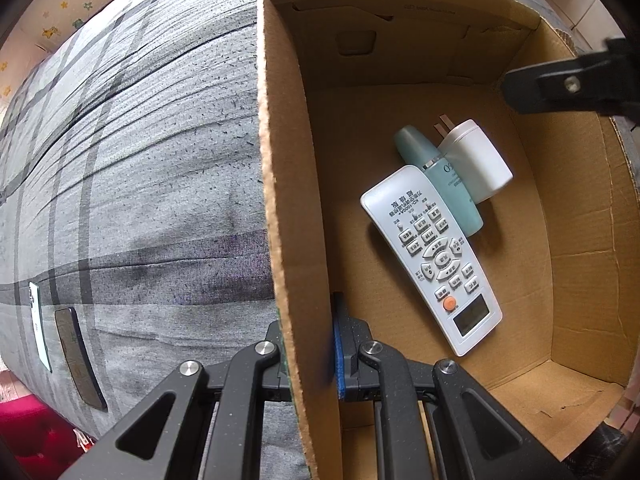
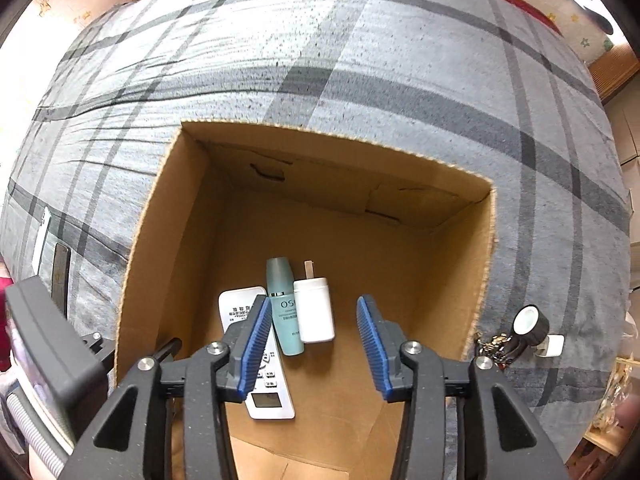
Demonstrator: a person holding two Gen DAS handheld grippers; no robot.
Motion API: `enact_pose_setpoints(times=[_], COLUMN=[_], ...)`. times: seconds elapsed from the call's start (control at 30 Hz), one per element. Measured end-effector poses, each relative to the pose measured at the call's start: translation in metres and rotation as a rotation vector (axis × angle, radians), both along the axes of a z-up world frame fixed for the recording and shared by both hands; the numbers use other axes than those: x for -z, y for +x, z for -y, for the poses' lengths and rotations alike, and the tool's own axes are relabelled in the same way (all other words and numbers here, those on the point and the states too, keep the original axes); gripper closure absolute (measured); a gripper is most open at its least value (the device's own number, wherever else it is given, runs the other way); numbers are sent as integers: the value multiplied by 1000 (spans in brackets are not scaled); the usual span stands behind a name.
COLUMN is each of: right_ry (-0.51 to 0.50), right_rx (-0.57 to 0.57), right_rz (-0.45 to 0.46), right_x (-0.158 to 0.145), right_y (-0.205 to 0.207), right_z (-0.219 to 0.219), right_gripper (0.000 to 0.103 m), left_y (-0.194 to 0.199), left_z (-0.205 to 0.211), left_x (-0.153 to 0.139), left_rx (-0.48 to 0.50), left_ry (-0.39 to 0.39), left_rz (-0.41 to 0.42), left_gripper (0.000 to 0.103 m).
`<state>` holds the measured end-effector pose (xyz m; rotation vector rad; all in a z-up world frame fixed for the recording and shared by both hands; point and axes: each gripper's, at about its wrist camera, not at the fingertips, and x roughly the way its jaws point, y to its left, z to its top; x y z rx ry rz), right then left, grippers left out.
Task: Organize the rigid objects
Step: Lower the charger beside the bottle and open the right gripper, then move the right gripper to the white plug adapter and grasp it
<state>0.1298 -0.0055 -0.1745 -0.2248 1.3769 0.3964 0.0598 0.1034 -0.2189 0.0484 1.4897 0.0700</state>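
Your left gripper (image 1: 310,354) is clamped on the cardboard box (image 1: 280,200) wall. Right gripper (image 2: 310,344) hangs over the box, jaws apart, nothing between them. Remote (image 1: 432,256), teal bottle (image 1: 440,184) and white charger (image 1: 476,160) lie touching on the box floor.

We see our left gripper (image 1: 310,354) built of matte black, faintly speckled linkage arms with triangular cut-outs, joined by round silver pivot screws, its pad edged in blue. Our right gripper (image 2: 310,350) has the same black arms and silver screws, with ribbed blue pads (image 2: 255,354) lining both fingers.
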Motion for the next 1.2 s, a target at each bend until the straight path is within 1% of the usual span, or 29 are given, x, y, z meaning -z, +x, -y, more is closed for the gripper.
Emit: enact_pose_setpoints(times=[0.13,0.2,0.33,0.47,0.57,0.67,0.7,0.8,0.97,1.2], right_ry=[3,1,5,16,24,33,37,41,10,-56], right_rx=[11,21,43,56,72,87,95,107,150,236], right_rz=[5,17,38,63,83,101,101,99,105,92], right_x=[-14,-22,-35,-48,-57,-65,-67,-69,-65,-46], right_y=[-6,-7,-10,-12,-13,-13,-13,-11,-7,0], right_z=[3,9,22,36,48,60,66,80,109,164], right_gripper=[49,42,40,25,17,13,9,3,1,1], left_y=[0,0,0,1,1,1,1,1,1,2], left_z=[1,2,2,2,2,3,3,4,5,5], left_x=[0,0,-1,-1,-1,0,0,0,0,1], left_rx=[0,3,5,7,9,9,9,10,14,13], left_ry=[2,4,6,10,11,13,12,13,16,17], left_rz=[0,-1,-1,-3,-3,-3,-4,-4,-5,-10], left_gripper=[91,91,91,91,91,91,91,91,91,91])
